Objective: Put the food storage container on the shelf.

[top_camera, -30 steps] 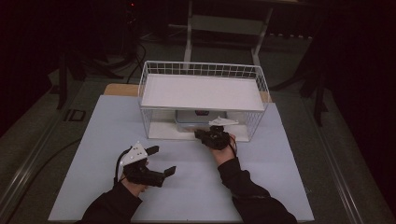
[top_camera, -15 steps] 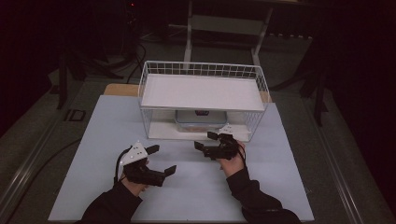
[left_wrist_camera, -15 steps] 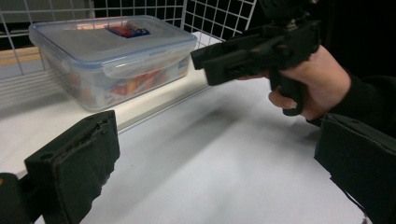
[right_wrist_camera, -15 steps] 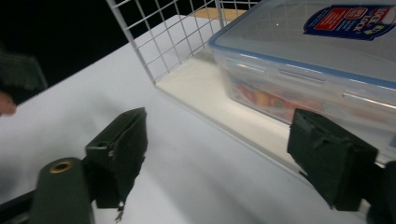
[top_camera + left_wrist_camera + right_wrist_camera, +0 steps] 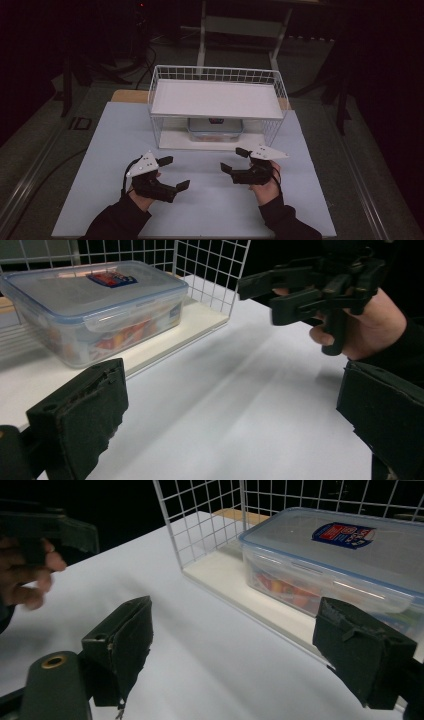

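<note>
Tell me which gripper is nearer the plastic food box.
Right. The right gripper sits just before the plastic food box, open; the left gripper hangs farther back and left, open.

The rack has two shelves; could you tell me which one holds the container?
The lower shelf of the rack: the lidded container sits there, under the bare upper shelf.

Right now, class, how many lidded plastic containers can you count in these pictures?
1. The clear container with a blue-rimmed lid sits on the lower level of the white wire rack, under its upper shelf. More could be hidden behind it.
</note>
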The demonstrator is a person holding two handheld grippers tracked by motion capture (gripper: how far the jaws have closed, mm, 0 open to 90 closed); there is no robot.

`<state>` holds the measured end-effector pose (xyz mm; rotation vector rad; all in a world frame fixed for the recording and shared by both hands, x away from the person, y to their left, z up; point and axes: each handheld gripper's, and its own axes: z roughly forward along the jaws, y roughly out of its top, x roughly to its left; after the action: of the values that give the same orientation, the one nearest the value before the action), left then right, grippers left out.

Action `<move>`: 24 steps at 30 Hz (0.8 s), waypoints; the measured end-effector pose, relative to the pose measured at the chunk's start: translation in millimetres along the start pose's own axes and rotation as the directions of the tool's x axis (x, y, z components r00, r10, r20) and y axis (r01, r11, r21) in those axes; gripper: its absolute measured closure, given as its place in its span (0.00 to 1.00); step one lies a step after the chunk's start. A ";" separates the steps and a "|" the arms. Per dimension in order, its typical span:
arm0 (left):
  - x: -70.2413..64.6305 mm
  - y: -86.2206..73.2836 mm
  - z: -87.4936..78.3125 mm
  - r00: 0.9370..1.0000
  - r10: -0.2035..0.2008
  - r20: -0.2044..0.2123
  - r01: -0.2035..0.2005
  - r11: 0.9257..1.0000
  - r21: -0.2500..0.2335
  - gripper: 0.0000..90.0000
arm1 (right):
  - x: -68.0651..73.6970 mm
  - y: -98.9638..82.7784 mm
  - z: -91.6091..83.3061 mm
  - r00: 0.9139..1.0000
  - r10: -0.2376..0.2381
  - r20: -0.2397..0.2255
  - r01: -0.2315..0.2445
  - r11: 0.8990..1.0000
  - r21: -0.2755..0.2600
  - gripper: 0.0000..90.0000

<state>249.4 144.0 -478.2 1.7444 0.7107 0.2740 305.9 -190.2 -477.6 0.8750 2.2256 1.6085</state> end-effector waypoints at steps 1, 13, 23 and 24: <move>-0.5 0.6 -1.6 1.000 -0.001 0.003 0.001 1.000 0.000 0.00 | 0.3 -0.8 -4.2 1.000 0.001 0.000 -0.001 1.000 -0.009 0.18; 3.9 -2.1 -24.9 1.000 0.004 -0.009 -0.004 1.000 0.012 0.00 | 0.8 -13.3 -46.8 1.000 -0.023 0.017 0.023 1.000 -0.013 0.18; 6.8 -15.2 -42.4 0.999 -0.020 -0.034 0.020 1.000 0.000 0.00 | 1.4 -24.2 -71.4 0.998 -0.039 0.046 0.040 0.999 -0.012 0.18; 7.1 -16.8 -43.6 0.999 -0.023 -0.036 0.023 1.000 0.002 0.00 | 1.0 -25.4 -73.5 0.998 -0.039 0.046 0.040 0.999 -0.011 0.18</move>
<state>226.6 185.2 -482.2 1.7358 0.7570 0.2899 258.0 -251.4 -474.9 0.8507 2.1861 1.5667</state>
